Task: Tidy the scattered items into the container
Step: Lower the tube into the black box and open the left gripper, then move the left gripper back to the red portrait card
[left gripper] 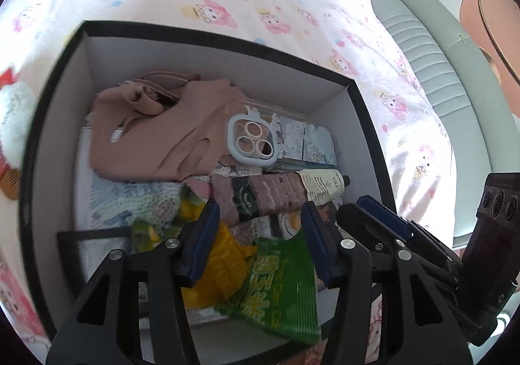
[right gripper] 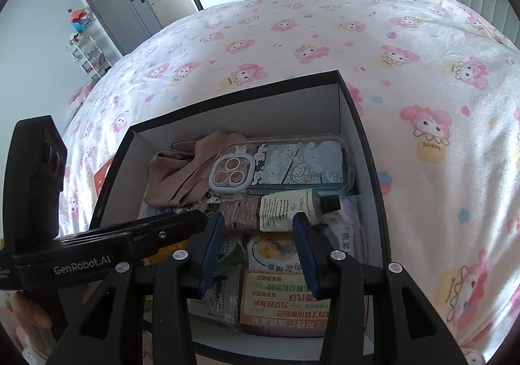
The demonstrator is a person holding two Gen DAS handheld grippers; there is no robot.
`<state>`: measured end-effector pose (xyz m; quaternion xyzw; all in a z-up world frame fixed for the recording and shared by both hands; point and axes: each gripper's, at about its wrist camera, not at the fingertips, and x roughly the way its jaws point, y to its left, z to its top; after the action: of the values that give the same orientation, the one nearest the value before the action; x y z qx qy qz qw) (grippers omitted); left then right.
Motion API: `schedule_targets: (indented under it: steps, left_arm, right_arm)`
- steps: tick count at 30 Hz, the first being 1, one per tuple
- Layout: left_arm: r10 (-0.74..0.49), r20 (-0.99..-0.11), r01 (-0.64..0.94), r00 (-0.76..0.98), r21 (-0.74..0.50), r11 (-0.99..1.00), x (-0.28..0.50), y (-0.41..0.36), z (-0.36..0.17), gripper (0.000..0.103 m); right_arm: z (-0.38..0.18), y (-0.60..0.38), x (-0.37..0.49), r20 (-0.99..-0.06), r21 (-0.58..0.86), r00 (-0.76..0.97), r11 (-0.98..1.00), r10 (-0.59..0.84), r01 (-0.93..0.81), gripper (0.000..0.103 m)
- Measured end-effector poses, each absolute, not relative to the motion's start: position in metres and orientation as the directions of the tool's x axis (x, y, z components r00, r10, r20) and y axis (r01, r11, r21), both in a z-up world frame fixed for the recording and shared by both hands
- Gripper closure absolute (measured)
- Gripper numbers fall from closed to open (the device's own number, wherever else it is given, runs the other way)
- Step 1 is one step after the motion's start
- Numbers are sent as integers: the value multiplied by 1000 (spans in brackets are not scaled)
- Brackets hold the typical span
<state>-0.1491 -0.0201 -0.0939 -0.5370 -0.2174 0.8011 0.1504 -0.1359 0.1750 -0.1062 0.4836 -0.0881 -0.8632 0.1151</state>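
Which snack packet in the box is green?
The green packet with yellow lettering, under the left gripper; the crumpled packet beside it is yellow.

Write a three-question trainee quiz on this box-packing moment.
1. True or false: the phone case lies inside the black box.
2. Which is clamped on an item: (a) left gripper, (b) right gripper, (c) neither?
3. Fill in: the cream tube lies on the near side of the ____.

Key: 1 true. 2 (c): both hover open above the contents. 3 phone case.
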Motion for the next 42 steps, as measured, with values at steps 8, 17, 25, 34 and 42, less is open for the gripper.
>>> schedule_targets:
  steps: [8,17,25,34,42]
  left_arm:
    - [438,-740,-42,-510,-488,-872,-86,-48,-27,47]
    - [396,-703,-51,-591,-457,-888,-37,-53,1,47]
    - [328,-704,9,-630,-429,-903,7,-98,11,47]
    - [234,-697,168,-678,-457,-874,48,-176,2,47]
    - [209,-710,260,-672,-491,-832,37,-234,-38,48]
  right_arm:
    - [-74,161,-108,-778,303,-535,-943,-330,141,63]
    - [-32,129,-62,-723,347,-561,-914,-403,210,63]
    - [-17,69,-36,-721,335,-493,-868,-487,367,63]
    - [-16,-19,-29,-725,341,-369,-768,-582,542,63]
    - [-46,-80,-49,-758,379,-249,-717,-603,584,63]
